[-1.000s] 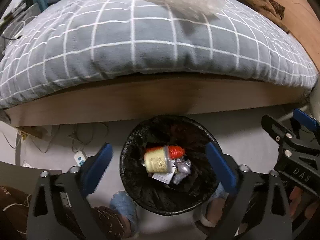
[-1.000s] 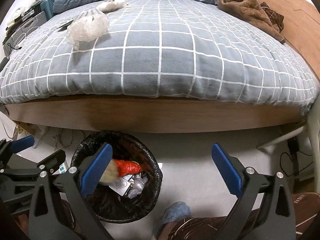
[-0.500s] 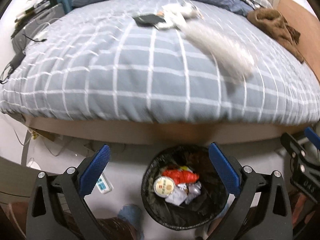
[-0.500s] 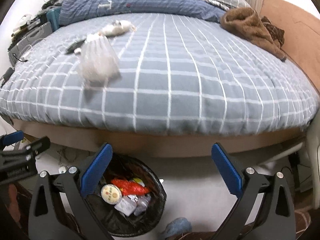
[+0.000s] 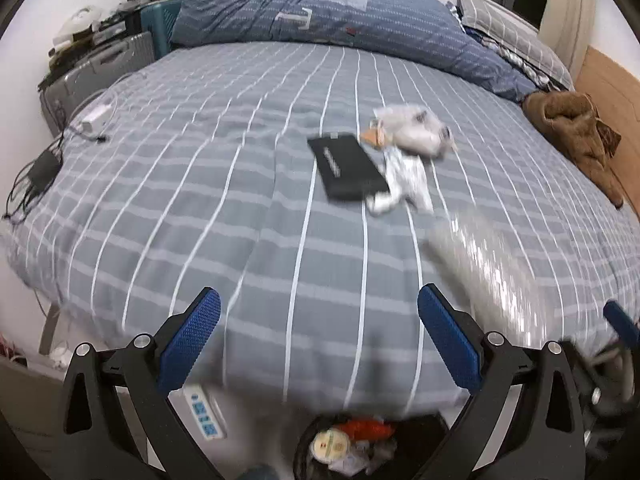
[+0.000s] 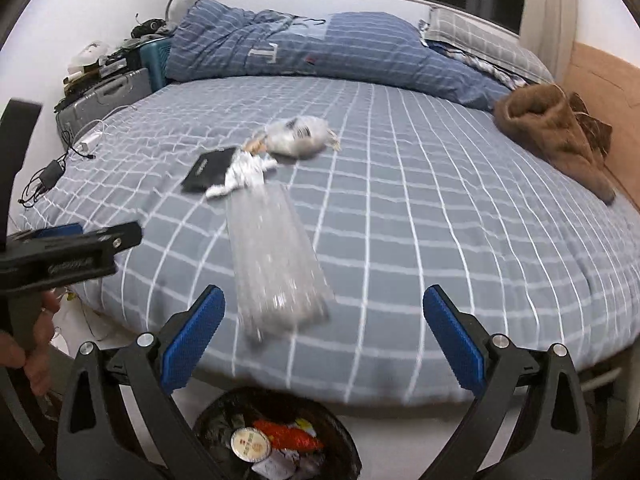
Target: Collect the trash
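A clear bubble-wrap bag (image 6: 276,260) lies on the grey checked bed near its front edge, also seen blurred as the bubble-wrap bag (image 5: 488,268). Further back lie a crumpled white wrapper (image 6: 242,174), a clear plastic bag (image 6: 298,136) and a flat black packet (image 6: 208,170); the left wrist view shows the black packet (image 5: 346,168) and white wrapper (image 5: 404,178) too. A black-lined trash bin (image 6: 340,436) holding a round lid and red wrapper stands on the floor below. My left gripper (image 5: 318,346) and right gripper (image 6: 322,340) are both open and empty, above the bed's edge.
A brown garment (image 6: 556,136) lies at the bed's right side, a blue duvet (image 6: 320,52) and pillows at the back. Chargers and cables (image 5: 44,168) sit on the left of the bed. A suitcase (image 6: 104,96) stands beyond. A power strip (image 5: 202,412) lies on the floor.
Both grippers have lifted and tilted up from the bin toward the bed top. The bin has slid to the bottom of both views; the trash on the bed now shows closer.
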